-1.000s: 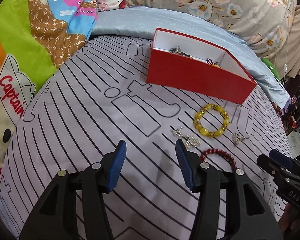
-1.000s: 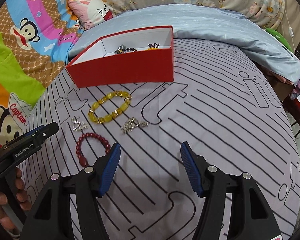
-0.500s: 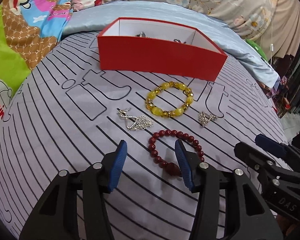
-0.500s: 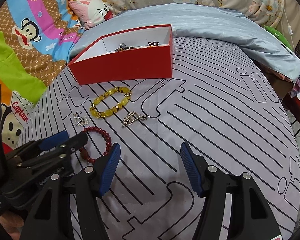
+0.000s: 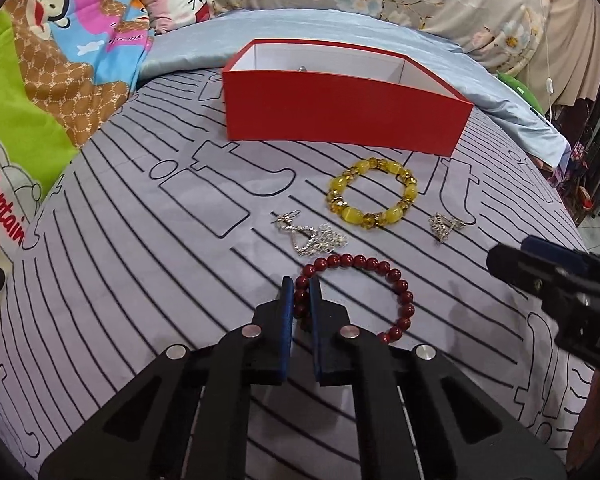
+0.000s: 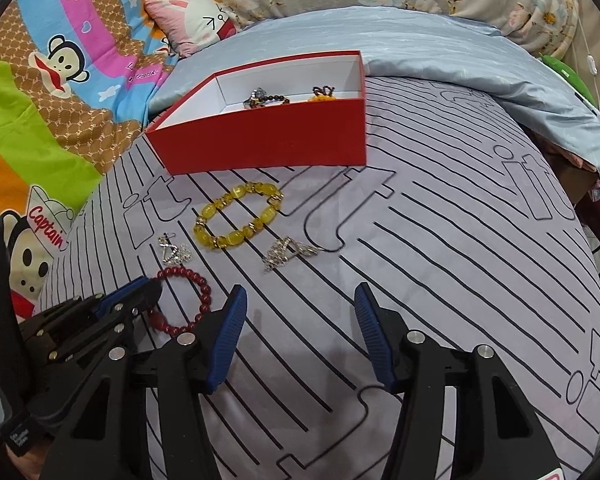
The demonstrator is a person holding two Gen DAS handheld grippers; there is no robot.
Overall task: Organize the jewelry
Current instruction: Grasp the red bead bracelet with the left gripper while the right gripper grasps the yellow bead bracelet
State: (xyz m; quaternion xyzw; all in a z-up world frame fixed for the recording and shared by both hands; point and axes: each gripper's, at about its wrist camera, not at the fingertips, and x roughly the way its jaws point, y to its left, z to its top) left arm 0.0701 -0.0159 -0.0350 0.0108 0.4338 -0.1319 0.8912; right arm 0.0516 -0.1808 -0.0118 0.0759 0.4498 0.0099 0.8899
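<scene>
Part of the red bead bracelet [image 5: 384, 280] is hidden behind the left claw [image 5: 301, 292]. Most of what lies in the red box [image 5: 340, 120] is hidden by its front wall. The right claw [image 5: 540, 268] is cut off by the picture's edge.

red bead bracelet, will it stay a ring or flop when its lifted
The red bead bracelet is strung beads, so it will probably sag into a loop from the left gripper, pinching one side. Its round, glossy beads may slip or swing.

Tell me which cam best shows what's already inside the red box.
Right wrist: it looks over the red box wall, showing a dark beaded piece and a yellow-orange piece on its white floor. Left wrist sees mostly the front wall; only a small metallic bit peeks above.
</scene>
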